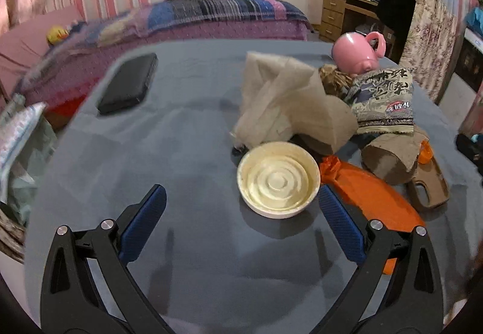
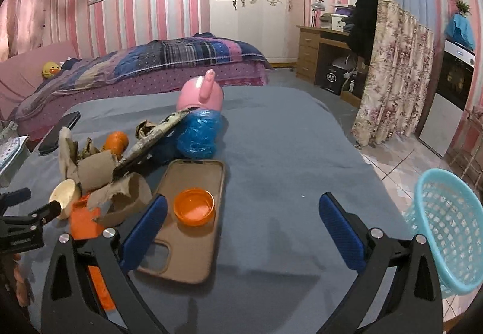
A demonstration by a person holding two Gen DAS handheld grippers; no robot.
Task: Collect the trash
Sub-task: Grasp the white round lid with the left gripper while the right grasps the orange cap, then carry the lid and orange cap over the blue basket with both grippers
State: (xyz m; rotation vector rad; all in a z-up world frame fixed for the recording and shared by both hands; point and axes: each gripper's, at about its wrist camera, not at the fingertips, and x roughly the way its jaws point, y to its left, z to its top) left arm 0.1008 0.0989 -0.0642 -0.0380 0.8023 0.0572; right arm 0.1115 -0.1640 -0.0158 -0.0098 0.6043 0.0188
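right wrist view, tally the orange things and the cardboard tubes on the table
orange things: 3 – lid, wrapper, bottle
cardboard tubes: 2 – upper tube, front tube
total: 5

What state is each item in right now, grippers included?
left gripper: open, empty
right gripper: open, empty
cream lid: hollow side up
orange cap: hollow side up, on phone case
phone case: flat, inside up
pink cup: tipped over
blue basket: tilted; contents unclear
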